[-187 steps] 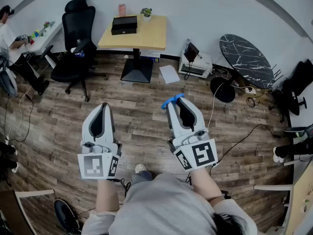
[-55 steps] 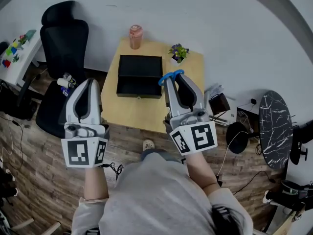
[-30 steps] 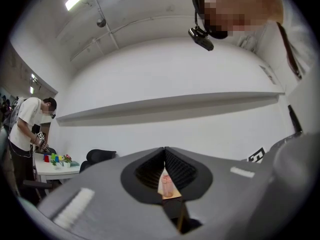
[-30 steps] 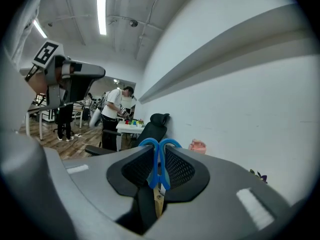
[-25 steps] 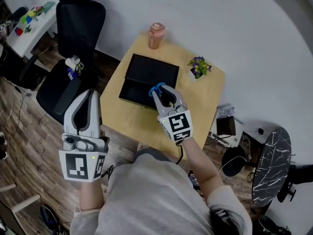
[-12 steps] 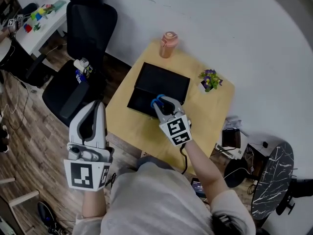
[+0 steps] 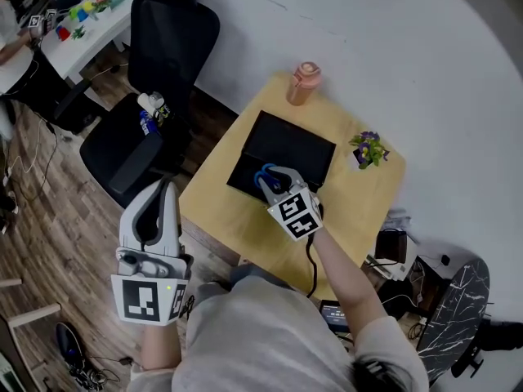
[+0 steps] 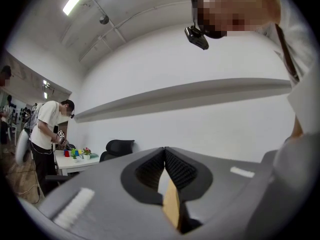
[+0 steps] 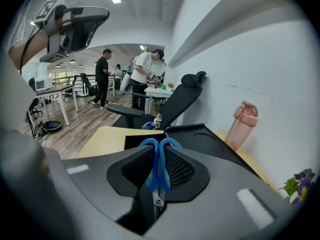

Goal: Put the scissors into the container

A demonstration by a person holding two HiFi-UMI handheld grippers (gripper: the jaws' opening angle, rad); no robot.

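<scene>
1. The blue scissors (image 9: 152, 175) are squeezed tight between the jaws of the right gripper (image 7: 274, 180).
2. They are held over the near part of the black container (image 7: 304, 141).
3. The container sits on a wooden table (image 7: 364, 207), near a pink bottle (image 7: 304, 83) and a little plant (image 7: 369, 148).
4. The left gripper (image 7: 166, 189) is beside the table, over the floor, with its jaws together and nothing in them.

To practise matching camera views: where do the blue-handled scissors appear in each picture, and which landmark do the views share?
Head view: scissors at centre, held in the right gripper over the black container.
Left gripper view: not in it.
Right gripper view: lower centre, clamped between the jaws.
Shared landmark: the black office chair, seen in all three views.
</scene>
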